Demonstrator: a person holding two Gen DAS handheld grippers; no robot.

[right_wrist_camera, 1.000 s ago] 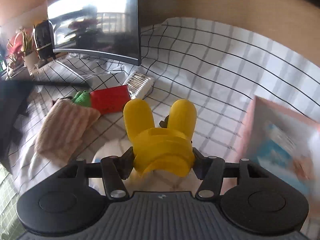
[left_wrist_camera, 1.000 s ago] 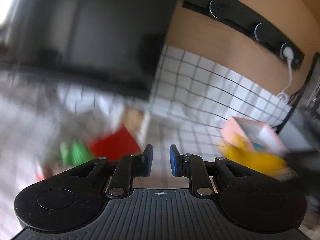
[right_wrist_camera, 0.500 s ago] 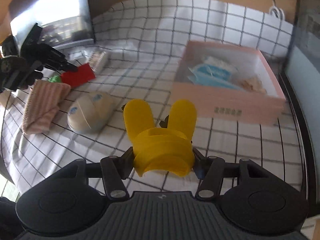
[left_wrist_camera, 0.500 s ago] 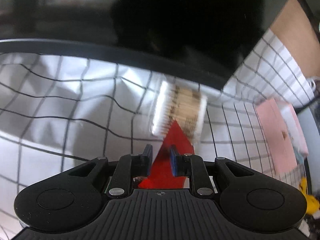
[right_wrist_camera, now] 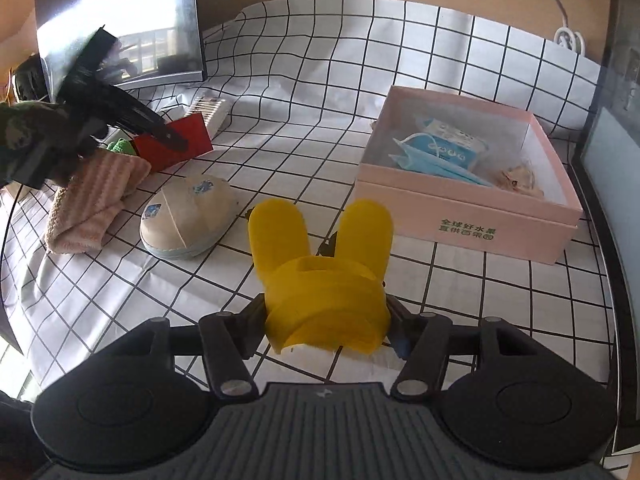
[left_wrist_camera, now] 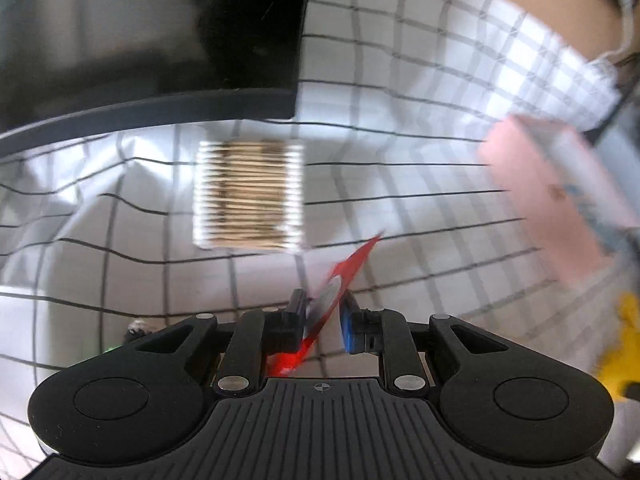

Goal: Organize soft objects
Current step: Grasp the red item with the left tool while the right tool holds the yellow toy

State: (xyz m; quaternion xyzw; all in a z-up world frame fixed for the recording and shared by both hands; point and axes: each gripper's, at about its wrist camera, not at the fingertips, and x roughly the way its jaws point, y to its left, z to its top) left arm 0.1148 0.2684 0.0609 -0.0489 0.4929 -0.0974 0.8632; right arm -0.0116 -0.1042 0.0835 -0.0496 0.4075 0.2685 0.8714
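The yellow soft toy (right_wrist_camera: pixel 324 280) sits clamped between the right gripper (right_wrist_camera: pixel 326 322) jaws, its two ear-like lobes pointing away from the hand, toward the cloth's far edge. The open pink box (right_wrist_camera: pixel 468 204) lies ahead and to the right of it, near the checked cloth's (right_wrist_camera: pixel 400 60) right edge, so this hand is the nearer one. By the cloth's left edge the left gripper (left_wrist_camera: pixel 324 312) pinches a thin red packet (left_wrist_camera: pixel 344 276) edge-on, beside the cotton swabs (left_wrist_camera: pixel 248 196).
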